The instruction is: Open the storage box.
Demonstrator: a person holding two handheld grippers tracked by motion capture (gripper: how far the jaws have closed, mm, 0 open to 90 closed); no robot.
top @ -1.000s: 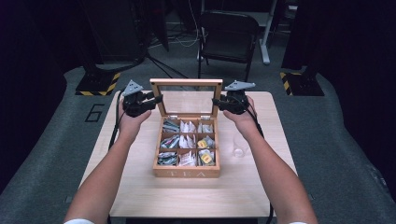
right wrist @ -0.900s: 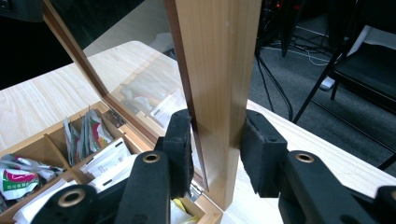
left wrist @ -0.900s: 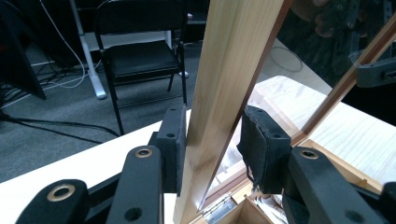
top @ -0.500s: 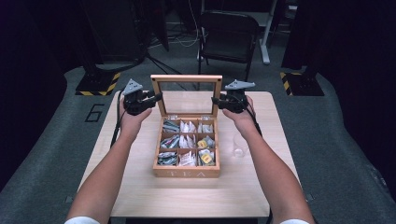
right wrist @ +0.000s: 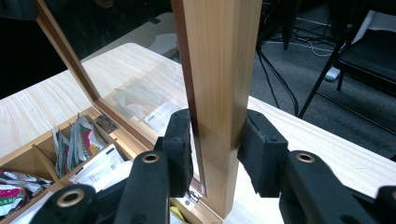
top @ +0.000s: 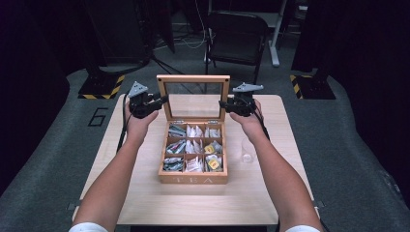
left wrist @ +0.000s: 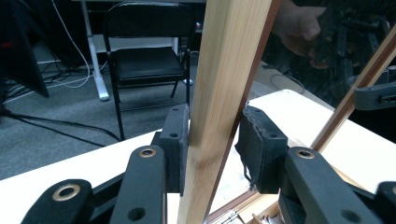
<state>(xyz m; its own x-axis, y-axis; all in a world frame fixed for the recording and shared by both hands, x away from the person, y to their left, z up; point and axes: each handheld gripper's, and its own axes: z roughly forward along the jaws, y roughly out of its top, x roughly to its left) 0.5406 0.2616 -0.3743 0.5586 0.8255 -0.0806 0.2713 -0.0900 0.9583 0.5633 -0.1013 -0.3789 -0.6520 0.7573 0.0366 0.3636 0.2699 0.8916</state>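
A wooden tea box sits mid-table, its compartments holding several tea bags. Its glass-paned lid stands open, nearly upright. My left gripper is shut on the lid's left side rail, with the pads on either side of the wood. My right gripper is shut on the lid's right side rail, and its pads press on both faces. In the left gripper view, the other hand and gripper appear through the glass.
A small clear glass stands on the light wooden table just right of the box. A black folding chair and cables lie beyond the table's far edge. Dark floor surrounds the table.
The lid's top edge has risen slightly, so the lid stands a bit more upright. Both hands have stayed almost in place on the side rails.
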